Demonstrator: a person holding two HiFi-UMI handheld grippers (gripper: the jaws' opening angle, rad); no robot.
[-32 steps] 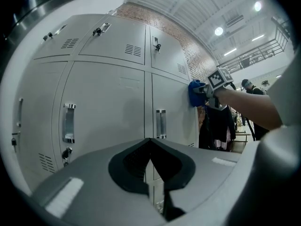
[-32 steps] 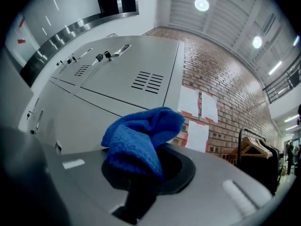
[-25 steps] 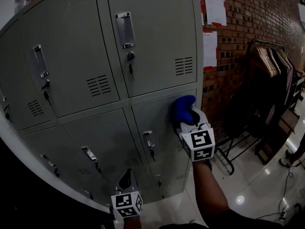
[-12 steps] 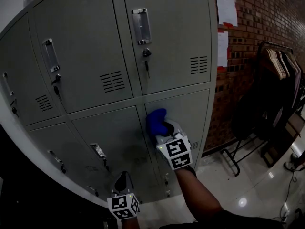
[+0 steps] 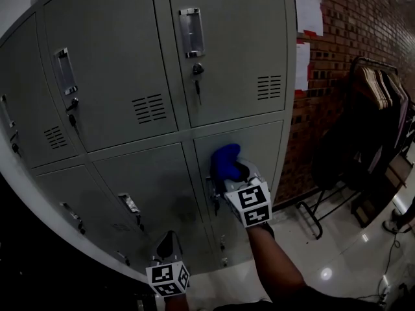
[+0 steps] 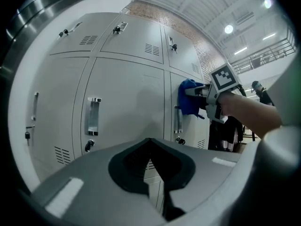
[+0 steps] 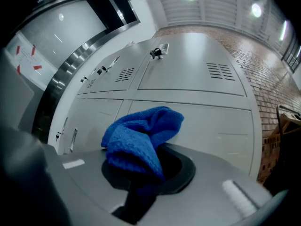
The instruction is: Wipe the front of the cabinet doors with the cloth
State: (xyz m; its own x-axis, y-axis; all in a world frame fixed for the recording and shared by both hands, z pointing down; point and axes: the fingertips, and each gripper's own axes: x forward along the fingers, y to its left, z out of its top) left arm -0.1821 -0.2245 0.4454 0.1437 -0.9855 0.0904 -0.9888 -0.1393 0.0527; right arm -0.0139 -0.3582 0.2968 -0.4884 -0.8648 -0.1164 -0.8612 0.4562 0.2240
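A grey metal locker cabinet fills the head view; its lower right door (image 5: 259, 141) has a blue cloth (image 5: 225, 159) pressed against it, just above the door's handle (image 5: 213, 199). My right gripper (image 5: 235, 172) is shut on that cloth, which bulges out of the jaws in the right gripper view as a blue cloth (image 7: 141, 138) in front of the door panel (image 7: 211, 126). My left gripper (image 5: 168, 246) hangs low in front of the bottom doors, shut with nothing in it (image 6: 151, 161). In the left gripper view the cloth (image 6: 188, 97) and right gripper (image 6: 214, 91) show at the right.
Each door carries a handle, a keyed lock and vent slots (image 5: 150, 107). A brick wall (image 5: 353, 18) with paper sheets (image 5: 307, 8) adjoins the cabinet on the right. A clothes rack with hangers (image 5: 376, 89) stands on the shiny floor (image 5: 337, 258).
The right gripper with the cloth swept left across the lower right door, then came back a little to the right. The left gripper stayed low.
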